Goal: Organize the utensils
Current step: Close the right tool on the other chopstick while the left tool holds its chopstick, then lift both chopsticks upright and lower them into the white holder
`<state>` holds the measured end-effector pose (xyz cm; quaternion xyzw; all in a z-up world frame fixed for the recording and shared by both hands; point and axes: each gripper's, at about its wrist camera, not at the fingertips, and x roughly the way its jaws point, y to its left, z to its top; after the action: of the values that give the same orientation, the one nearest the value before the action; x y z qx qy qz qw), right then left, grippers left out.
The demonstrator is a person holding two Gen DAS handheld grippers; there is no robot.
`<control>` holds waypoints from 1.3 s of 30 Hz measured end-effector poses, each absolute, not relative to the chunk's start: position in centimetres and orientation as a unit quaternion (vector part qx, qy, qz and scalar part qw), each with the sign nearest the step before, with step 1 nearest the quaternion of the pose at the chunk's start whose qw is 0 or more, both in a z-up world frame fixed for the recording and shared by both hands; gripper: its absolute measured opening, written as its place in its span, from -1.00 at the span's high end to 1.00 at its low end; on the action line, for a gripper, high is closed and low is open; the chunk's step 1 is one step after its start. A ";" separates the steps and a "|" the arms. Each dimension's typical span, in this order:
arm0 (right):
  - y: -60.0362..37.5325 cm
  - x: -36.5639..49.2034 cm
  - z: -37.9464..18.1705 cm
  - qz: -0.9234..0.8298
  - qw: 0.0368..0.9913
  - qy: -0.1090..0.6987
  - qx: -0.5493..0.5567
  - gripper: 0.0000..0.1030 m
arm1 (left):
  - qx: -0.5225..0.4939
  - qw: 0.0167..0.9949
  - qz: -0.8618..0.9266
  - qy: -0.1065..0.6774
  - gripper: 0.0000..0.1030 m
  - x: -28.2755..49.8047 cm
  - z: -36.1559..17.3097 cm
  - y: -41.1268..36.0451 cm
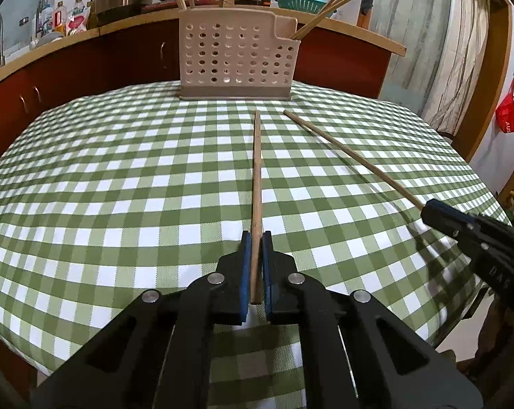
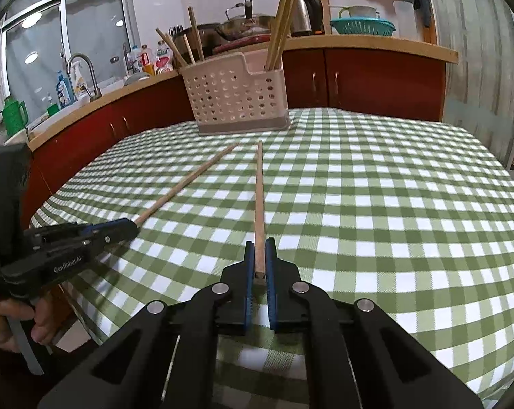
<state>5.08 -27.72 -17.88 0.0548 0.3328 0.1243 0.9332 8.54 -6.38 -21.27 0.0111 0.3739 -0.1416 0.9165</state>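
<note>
while each hand-held gripper [image 1: 255, 238] [image 2: 260, 243] clamps a chopstick [image 1: 257, 170] [image 2: 259, 197], a hand [image 2: 8, 320] only in the right view

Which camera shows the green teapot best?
The right wrist view is best, because only there the green teapot shows, small, on the counter at the far left, near the tap. The left wrist view does not show it at all; its left edge ends at the sink side of the same counter.

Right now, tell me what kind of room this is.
Most likely a home kitchen: a counter runs behind the table, with a sink tap, an electric kettle and a teal colander on or by it, and red cabinets below.
</note>
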 end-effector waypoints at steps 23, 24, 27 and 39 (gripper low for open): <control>-28.3 4.3 -11.9 0.125 0.958 0.250 0.061 0.86 | 0.010 0.957 -0.120 0.265 0.87 7.0 -13.6 -4.7; -28.3 4.3 -11.7 0.126 0.959 0.247 0.061 0.86 | 0.010 0.957 -0.119 0.263 0.87 7.0 -13.3 -4.7; -28.3 4.4 -10.8 0.127 0.962 0.235 0.060 0.86 | 0.011 0.961 -0.115 0.250 0.87 6.9 -12.1 -4.5; -27.9 4.6 -7.7 0.131 0.970 0.198 0.055 0.86 | 0.012 0.969 -0.112 0.218 0.87 7.1 -8.6 -4.0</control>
<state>4.62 -27.87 -7.73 0.0547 0.1975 0.1312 0.9699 7.07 -3.96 -8.61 0.0123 0.2179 -0.1123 0.9694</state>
